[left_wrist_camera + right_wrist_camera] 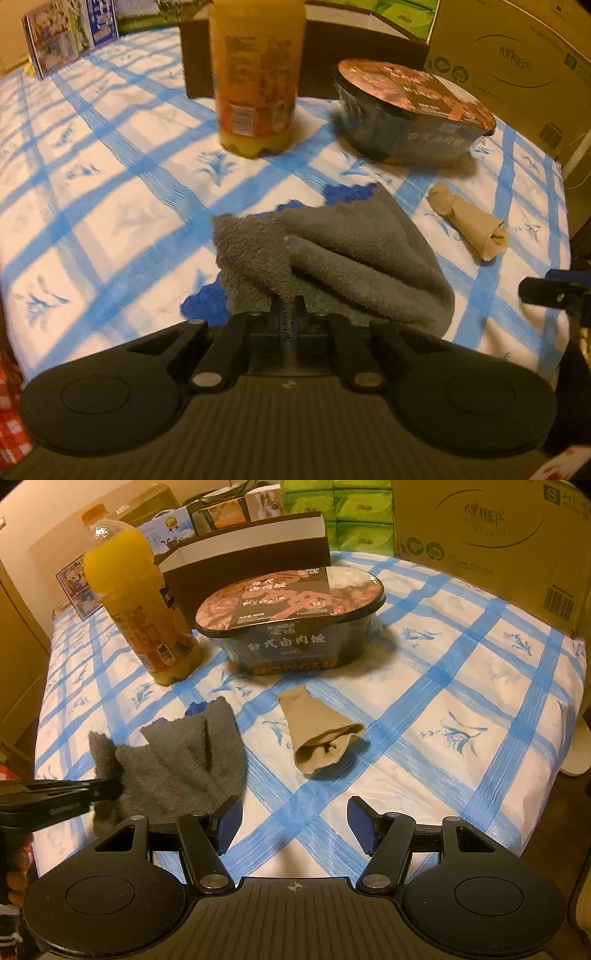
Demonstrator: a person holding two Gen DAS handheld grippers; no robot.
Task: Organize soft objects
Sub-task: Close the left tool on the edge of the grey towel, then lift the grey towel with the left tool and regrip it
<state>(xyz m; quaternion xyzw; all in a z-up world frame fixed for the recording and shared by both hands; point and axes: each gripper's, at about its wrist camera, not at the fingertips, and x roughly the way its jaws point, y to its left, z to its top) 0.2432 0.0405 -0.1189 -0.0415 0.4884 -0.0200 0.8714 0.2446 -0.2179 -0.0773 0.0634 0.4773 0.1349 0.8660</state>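
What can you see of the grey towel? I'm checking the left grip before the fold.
The grey towel is fluffy, terry-like cloth, bunched into soft folds with a ragged far edge. The left gripper is shut on its near edge. It lies on the blue-checked cloth, partly covering something dark blue, apart from the beige sock roll.

Bottle (pixel 138 605) and bowl (pixel 291 624) block the far side.

On the checked tablecloth (pixel 461 686) there is one grey towel (pixel 184 753), one rolled beige sock (pixel 317 734), one bottle of orange juice (pixel 136 605), one instant meal bowl (pixel 291 624) and one dark box (pixel 251 554). Behind stands one big cardboard carton (pixel 491 535).
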